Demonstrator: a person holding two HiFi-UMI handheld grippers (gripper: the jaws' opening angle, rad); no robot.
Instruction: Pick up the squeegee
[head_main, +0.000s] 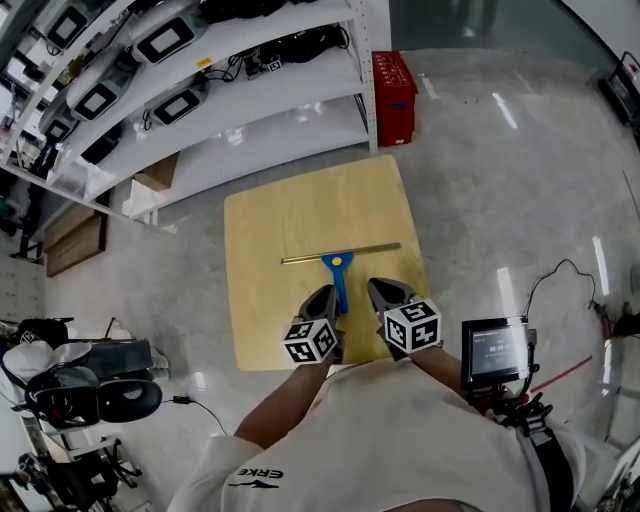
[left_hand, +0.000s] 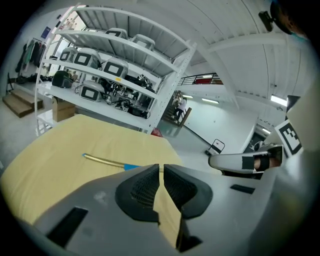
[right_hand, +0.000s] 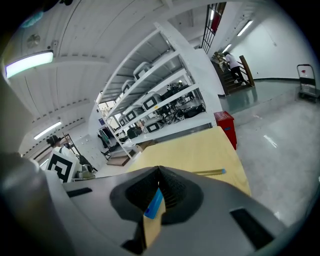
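Squeegee (head_main: 338, 262) lies flat on the table (head_main: 290, 215), bar running 9 to 3 o'clock, blue handle pointing to 6. Left gripper (head_main: 325, 294) sits at 7 o'clock of the handle, fingers pressed together on nothing. Right gripper (head_main: 378, 287) sits at 5 o'clock, fingers likewise closed. Blue shows through their lower gap, apparently the handle lying beyond, not pinched.

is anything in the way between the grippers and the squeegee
Nothing visible is. The squeegee lies by itself on the table, its blue handle pointing back between the left gripper and the right gripper. Both grippers have their jaws together, so one would probably need to open first.
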